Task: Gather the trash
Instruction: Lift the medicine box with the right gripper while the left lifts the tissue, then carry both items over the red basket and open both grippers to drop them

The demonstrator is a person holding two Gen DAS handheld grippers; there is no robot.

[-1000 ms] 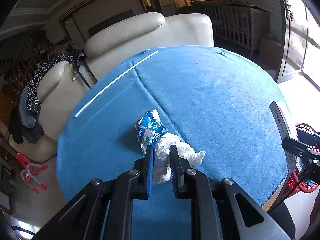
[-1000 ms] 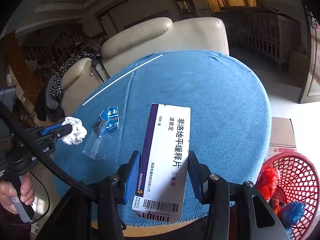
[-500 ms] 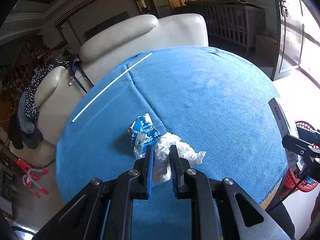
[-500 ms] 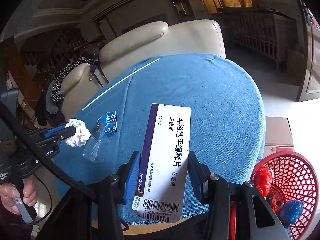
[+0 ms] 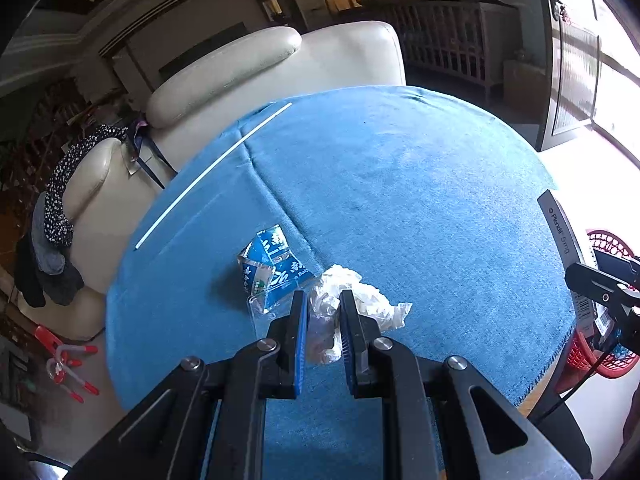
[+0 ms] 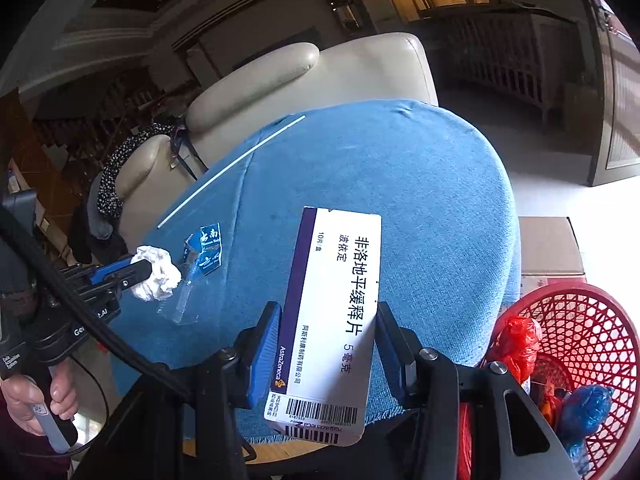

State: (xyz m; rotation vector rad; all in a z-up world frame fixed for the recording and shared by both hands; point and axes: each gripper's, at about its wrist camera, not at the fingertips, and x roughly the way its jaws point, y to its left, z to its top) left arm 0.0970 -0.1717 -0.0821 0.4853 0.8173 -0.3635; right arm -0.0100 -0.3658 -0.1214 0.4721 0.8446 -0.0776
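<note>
The crumpled tissue [image 5: 352,300] is pinched between the left gripper [image 5: 323,300] jaws, and the medicine box [image 6: 332,320] is clamped between the right gripper [image 6: 328,344] jaws. Both pieces look ready to carry to the red basket [image 6: 600,320], which sits right of and below the right jaws; each load needs releasing over it. Both grippers tilt downward over the blue tablecloth [image 5: 400,184]; a blue wrapper [image 5: 272,268] lies just left of the left jaws.

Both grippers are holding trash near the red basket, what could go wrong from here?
The medicine box juts far beyond the right gripper and might twist loose before reaching the red basket. The crumpled tissue is soft, so it could slip from the left gripper. The blue wrapper beside it may get dragged along.
</note>
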